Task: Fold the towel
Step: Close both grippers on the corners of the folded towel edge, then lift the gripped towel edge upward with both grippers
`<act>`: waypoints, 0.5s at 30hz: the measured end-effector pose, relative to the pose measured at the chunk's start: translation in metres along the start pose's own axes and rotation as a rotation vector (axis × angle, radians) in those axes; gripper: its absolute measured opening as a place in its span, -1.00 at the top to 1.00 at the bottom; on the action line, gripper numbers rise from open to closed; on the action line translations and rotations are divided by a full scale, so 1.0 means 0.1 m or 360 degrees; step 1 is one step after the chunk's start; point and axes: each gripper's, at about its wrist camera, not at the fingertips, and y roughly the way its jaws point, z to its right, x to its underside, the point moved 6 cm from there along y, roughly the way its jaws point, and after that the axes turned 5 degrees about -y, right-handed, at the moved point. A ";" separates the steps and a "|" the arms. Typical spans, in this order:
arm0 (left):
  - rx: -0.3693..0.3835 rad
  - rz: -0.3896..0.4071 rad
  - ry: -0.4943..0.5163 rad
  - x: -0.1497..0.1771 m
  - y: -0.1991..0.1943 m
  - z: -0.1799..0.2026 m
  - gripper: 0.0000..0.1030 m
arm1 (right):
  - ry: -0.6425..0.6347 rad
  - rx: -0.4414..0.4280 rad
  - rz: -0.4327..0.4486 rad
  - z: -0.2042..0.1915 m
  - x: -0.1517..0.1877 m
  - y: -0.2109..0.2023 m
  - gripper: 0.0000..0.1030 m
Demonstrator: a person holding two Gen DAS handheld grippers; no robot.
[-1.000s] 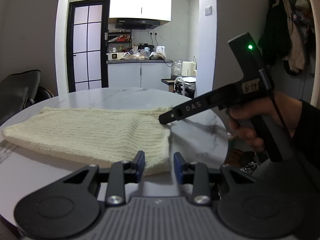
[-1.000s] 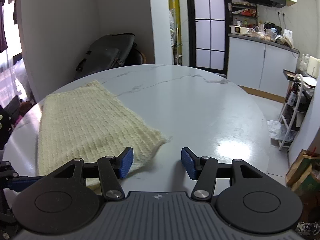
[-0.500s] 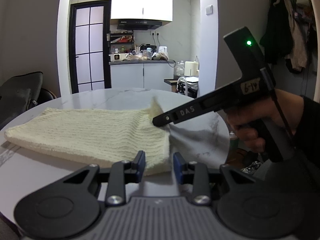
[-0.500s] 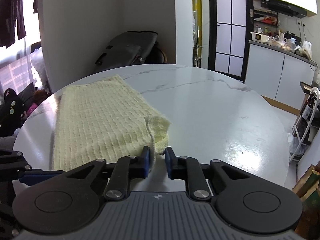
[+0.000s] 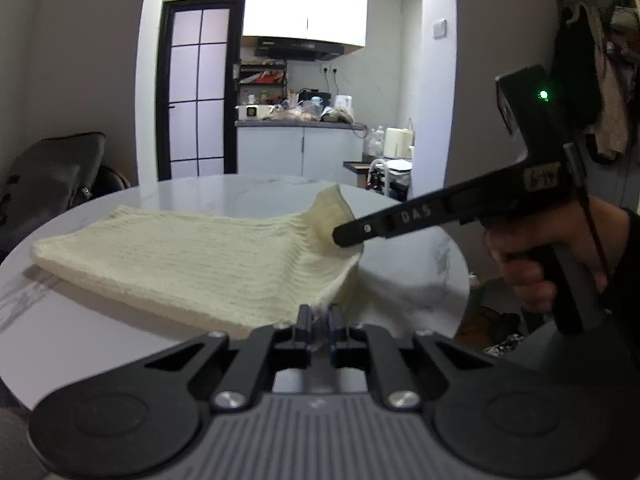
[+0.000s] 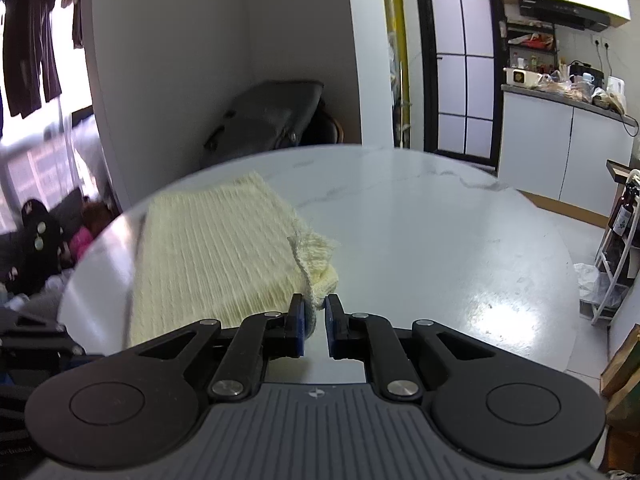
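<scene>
A cream knitted towel (image 5: 200, 256) lies folded on the round white marble table (image 5: 80, 320). My left gripper (image 5: 318, 320) is at its near right corner, jaws closing, pads pinching the edge. The right gripper (image 5: 344, 238), held by a hand (image 5: 532, 256), grips the far right corner and holds it raised off the table. In the right wrist view, the right gripper (image 6: 315, 312) is closing too, with a bunched towel (image 6: 216, 248) corner between its blue pads. The rest of the towel lies flat.
Bare tabletop (image 6: 440, 240) stretches to the right of the towel. A dark bag (image 6: 272, 116) stands behind the table's far edge. A white wire rack (image 6: 616, 248) and kitchen cabinets (image 5: 300, 152) stand beyond the table.
Both grippers went from open to closed on the towel's right-hand corners. The far corner, in the right gripper, has come up off the table, and the edge between the grippers has lifted.
</scene>
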 end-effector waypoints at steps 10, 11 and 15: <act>0.0090 0.0087 -0.0021 -0.25 -0.22 0.06 0.85 | 0.0033 0.0021 0.0101 0.00 -0.07 -0.28 0.78; 0.0097 0.0089 -0.0027 -0.27 -0.22 0.06 0.85 | 0.0042 0.0018 0.0112 0.01 -0.09 -0.31 0.78; 0.0108 0.0105 -0.0048 -0.33 -0.27 0.02 0.85 | 0.0057 0.0002 0.0157 0.00 -0.15 -0.40 0.78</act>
